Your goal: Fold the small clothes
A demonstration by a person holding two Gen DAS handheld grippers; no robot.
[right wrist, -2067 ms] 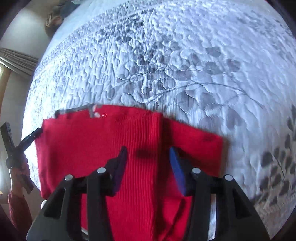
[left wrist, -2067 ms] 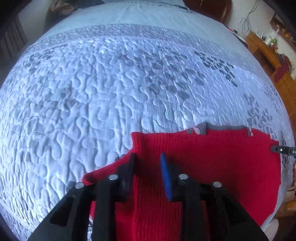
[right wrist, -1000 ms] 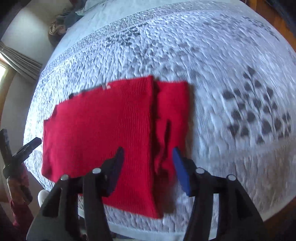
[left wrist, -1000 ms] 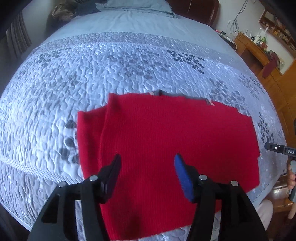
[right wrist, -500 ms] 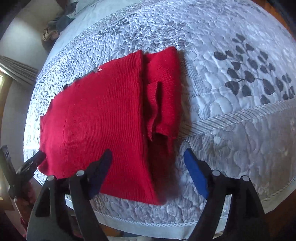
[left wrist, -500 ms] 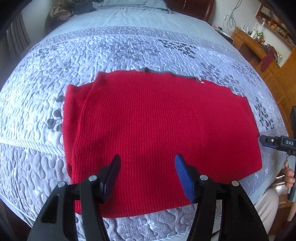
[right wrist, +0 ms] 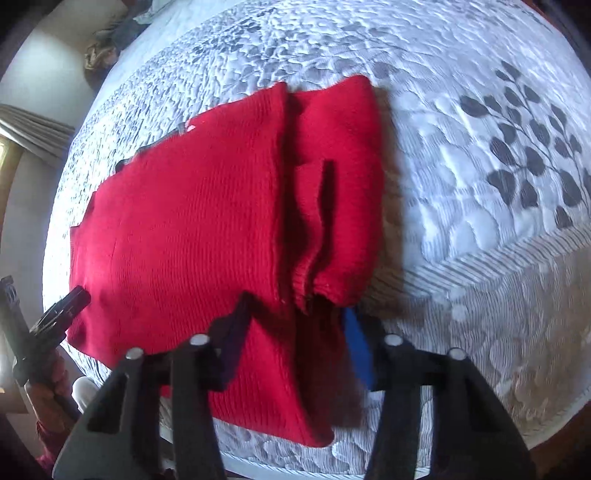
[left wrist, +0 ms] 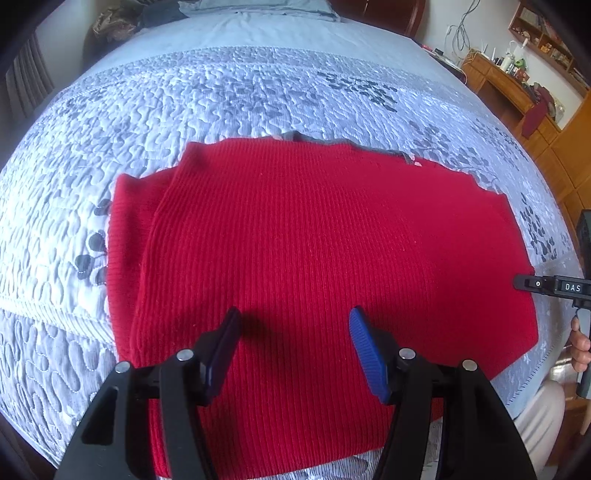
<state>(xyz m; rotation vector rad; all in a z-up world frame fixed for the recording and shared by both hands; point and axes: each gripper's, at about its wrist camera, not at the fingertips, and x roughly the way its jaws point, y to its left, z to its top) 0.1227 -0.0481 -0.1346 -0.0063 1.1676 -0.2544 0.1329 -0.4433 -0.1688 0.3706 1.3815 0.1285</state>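
A red ribbed knit sweater (left wrist: 314, 236) lies flat on the quilted bedspread, sleeves folded in at both sides, a grey collar edge at its far side. My left gripper (left wrist: 293, 332) is open and empty, hovering over the sweater's near hem. In the right wrist view the sweater (right wrist: 192, 229) shows with a folded sleeve (right wrist: 332, 184) along its right side. My right gripper (right wrist: 295, 332) is open over the near right corner by the sleeve cuff. The right gripper's tip (left wrist: 546, 286) shows at the left wrist view's right edge; the left gripper (right wrist: 62, 310) shows at the right wrist view's left edge.
The bedspread (left wrist: 184, 110) is pale blue-grey with leaf patterns; its near edge (right wrist: 480, 424) drops off close below the sweater. A wooden desk with clutter (left wrist: 517, 81) stands at the far right. Piled clothes (left wrist: 118, 22) lie at the bed's far end.
Both grippers have pulled back toward the near edge of the bed and now stand lower over the sweater's near hem. The sweater itself has not moved.
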